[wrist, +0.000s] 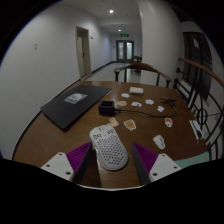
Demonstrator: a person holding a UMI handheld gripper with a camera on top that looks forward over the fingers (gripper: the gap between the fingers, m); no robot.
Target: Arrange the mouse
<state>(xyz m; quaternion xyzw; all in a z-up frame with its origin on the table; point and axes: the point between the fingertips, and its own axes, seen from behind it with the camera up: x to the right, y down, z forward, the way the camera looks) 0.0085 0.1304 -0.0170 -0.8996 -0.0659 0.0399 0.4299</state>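
Note:
A white perforated mouse (109, 146) lies on the round wooden table (45, 135), between my two fingers and slightly ahead of them. My gripper (113, 160) is open, with a gap on each side of the mouse. The purple pads (78, 155) show on the inner faces of both fingers. The mouse rests on the table on its own.
A closed dark laptop (75, 103) lies to the left beyond the mouse. A small dark box (106, 105), a second white mouse (159, 142) to the right, and several small items are scattered over the far half. Wooden chair backs (160, 72) stand behind the table; a corridor lies beyond.

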